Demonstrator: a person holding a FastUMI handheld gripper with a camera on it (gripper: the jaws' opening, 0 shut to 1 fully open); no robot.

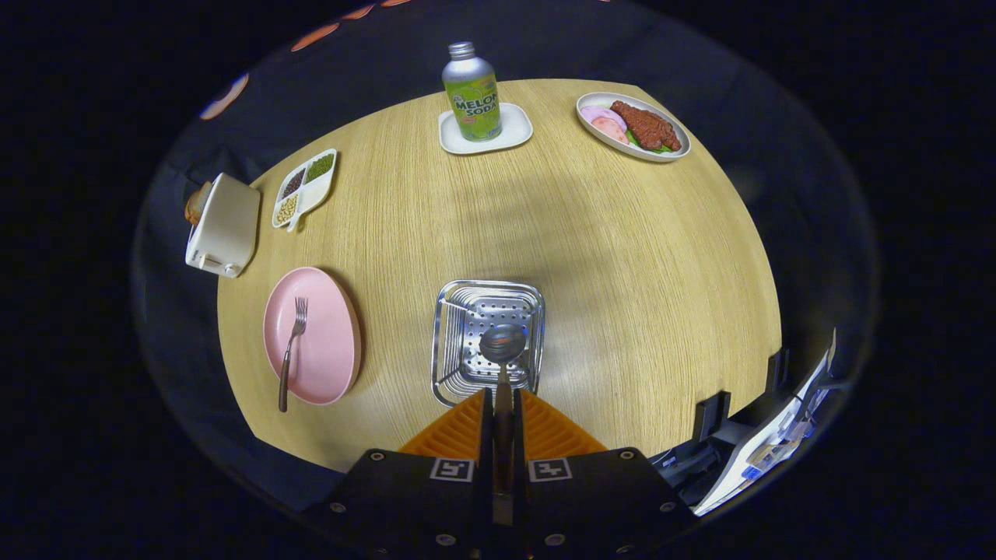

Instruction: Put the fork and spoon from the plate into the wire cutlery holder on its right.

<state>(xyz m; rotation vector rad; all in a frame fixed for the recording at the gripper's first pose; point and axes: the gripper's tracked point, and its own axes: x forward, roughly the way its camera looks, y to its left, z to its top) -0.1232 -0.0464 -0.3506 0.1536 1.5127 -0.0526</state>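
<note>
Holding the spoon (502, 346) by its handle, the jaws are closed on it directly above the wire cutlery holder (449, 342), ready for dropping; the fork (291, 350) waits on the pink plate (331, 369) left of the holder.

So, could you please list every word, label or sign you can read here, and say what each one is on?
"MELON SODA": on the green bottle standing on the white coaster.
Square black-and-white markers on the gripper, which is shut on the spoon: patterns, no words.
Papers beside the table: too small to read.
</note>
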